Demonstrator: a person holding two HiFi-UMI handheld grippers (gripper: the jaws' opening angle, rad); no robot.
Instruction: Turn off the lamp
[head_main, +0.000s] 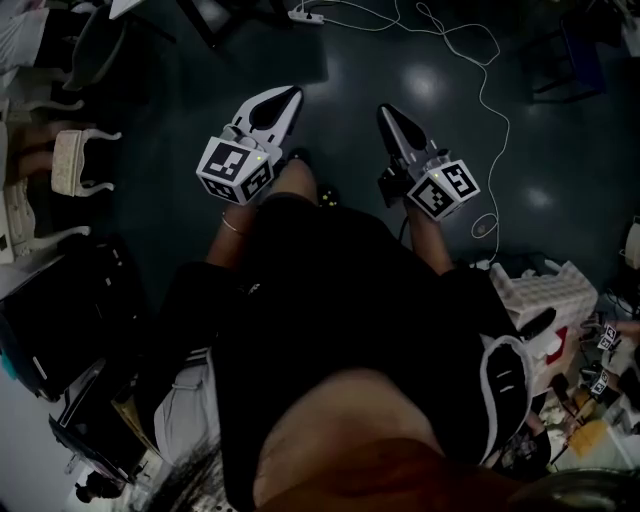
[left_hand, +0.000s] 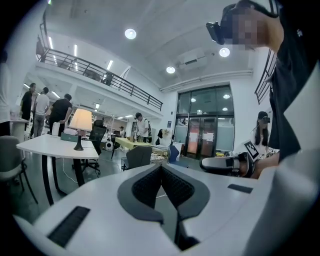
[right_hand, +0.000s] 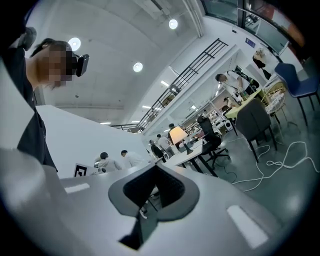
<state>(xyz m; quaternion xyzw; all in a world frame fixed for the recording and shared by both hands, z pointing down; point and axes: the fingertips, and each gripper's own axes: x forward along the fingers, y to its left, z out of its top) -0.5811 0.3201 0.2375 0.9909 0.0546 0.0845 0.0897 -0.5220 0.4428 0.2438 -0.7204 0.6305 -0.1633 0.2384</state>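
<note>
Two grippers are up in front of us, and neither holds anything. On the left, the left gripper (left_hand: 161, 168) has its jaws pressed together with nothing between them. Far beyond its tips and off to their left, the lamp (left_hand: 81, 121) glows on a white table (left_hand: 45, 146), well apart from us. On the right, the right gripper (right_hand: 156, 168) is likewise closed and empty. From it the lamp shows far ahead of the tips and slightly to their right, its shade bright.

We judge that we are at the approach: the lamp is lit and nothing has reached it. The next move calls for crossing to that table and bringing one gripper's tips close to the lamp. We cannot make out from here where the switch sits, so we need to find it first. Then we press it gently enough that the lamp stays upright.
</note>
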